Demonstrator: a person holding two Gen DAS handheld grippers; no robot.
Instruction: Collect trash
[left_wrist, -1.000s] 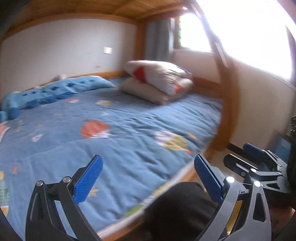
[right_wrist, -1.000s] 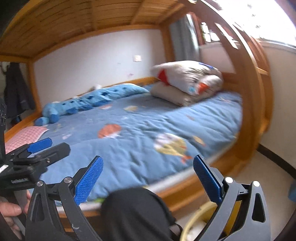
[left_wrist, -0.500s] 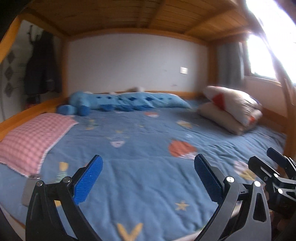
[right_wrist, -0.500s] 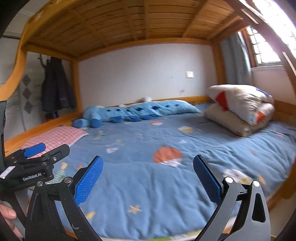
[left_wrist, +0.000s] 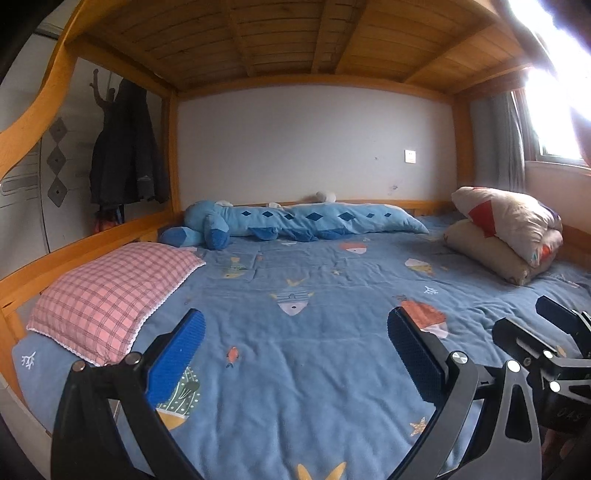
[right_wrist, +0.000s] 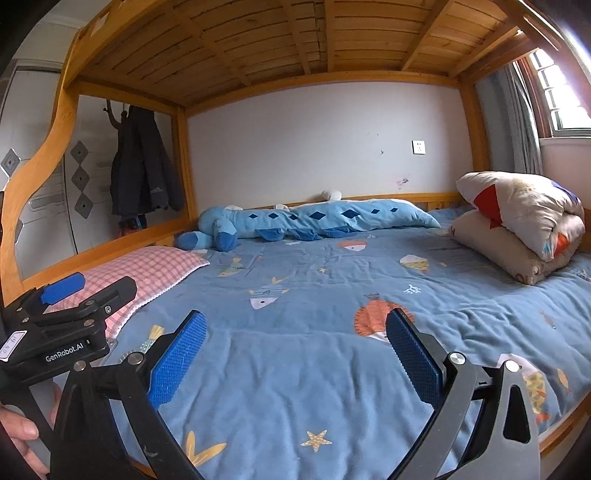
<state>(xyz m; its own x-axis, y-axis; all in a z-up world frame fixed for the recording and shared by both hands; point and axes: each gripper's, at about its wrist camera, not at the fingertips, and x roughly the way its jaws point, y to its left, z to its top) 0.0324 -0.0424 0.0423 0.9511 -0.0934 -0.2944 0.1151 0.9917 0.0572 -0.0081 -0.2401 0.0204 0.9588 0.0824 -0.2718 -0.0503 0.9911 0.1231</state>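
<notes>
Two claws out over the bed, both spread wide and gripping nothing: left claw (left_wrist: 295, 325) and right claw (right_wrist: 295, 321), side by side and pointing the same way. Beneath and straight ahead of both, filling most of either view, a blue quilt (left_wrist: 314, 369) printed with fish and stars, roofed by a wooden bunk frame (right_wrist: 325, 40). Far ahead and off to the right of the claws, a folded duvet (left_wrist: 509, 236) in a stack. Dead ahead along the quilt's far edge, a long blue plush crocodile (left_wrist: 295, 221). Ahead-left, a pink checked pillow (left_wrist: 107, 291). Smallest and most to the point: a pale, see-through scrap (right_wrist: 110, 342), likely a wrapper, lying flat on the quilt right at the pillow's near corner, left of the right claw's left finger and just below the left claw as seen from the right wrist. Mostly hidden, so no telling its long axis or full outline. Thin, light and limp by the look of it; judged easy to pinch yet apt to slide on the fabric. Clearly nearer the left claw, low and to that claw's left, almost behind its left finger in the left wrist view. Best guess for the coming move: left claw down and leftward, pads straddling the scrap. No other trash to be made out on the quilt.
</notes>
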